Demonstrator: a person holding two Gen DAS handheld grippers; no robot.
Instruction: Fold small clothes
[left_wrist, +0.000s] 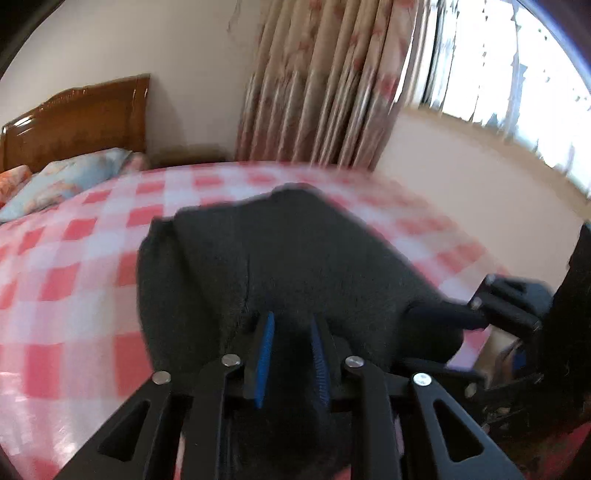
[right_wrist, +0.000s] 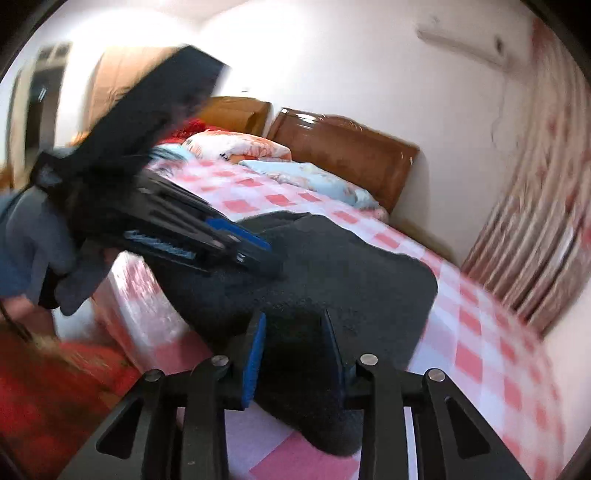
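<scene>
Dark cloth (left_wrist: 295, 258) filled the centre of both frames, lifted over the pink checked bed (left_wrist: 74, 277). Left gripper (left_wrist: 291, 328) and right gripper (right_wrist: 295, 328) each pinched an edge of it, fingers nearly closed on the fabric.

The garment (left_wrist: 295, 258) lies on the bed (left_wrist: 74, 295), pillows (left_wrist: 70, 181) behind it against the headboard (left_wrist: 77, 122).
</scene>
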